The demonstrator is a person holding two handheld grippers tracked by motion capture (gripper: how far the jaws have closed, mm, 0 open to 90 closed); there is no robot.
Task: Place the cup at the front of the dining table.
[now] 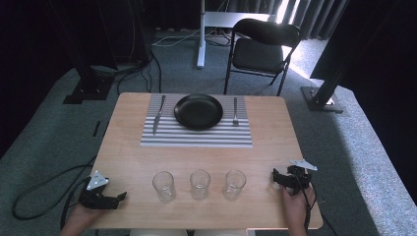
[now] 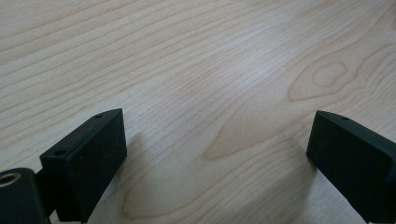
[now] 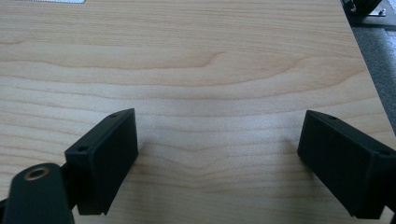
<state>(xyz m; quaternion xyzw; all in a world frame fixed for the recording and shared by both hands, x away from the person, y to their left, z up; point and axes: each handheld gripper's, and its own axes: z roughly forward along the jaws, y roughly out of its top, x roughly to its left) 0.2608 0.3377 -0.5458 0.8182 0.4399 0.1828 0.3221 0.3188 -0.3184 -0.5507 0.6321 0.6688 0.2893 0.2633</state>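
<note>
Pale wood counter [image 1: 128, 157] holds a striped mat [image 1: 196, 137] with a black plate [image 1: 198, 111], a knife [image 1: 157, 118] and a fork [image 1: 235, 111]. Three empty glasses [image 1: 199, 184] stand in a row along the near edge, between the grippers. The left gripper [image 1: 115, 197] and right gripper [image 1: 276, 178] rest at the near corners, both released and holding nothing. Work seems unstarted; the next move likely calls for reaching inward to a glass.

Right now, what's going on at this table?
A person rests a hand-held gripper at each near corner of the wooden table: the left hand-held gripper and the right hand-held gripper, both open and empty. Between them stand three empty glasses in a row. Beyond lies a striped placemat with a black plate, knife and fork.
</note>
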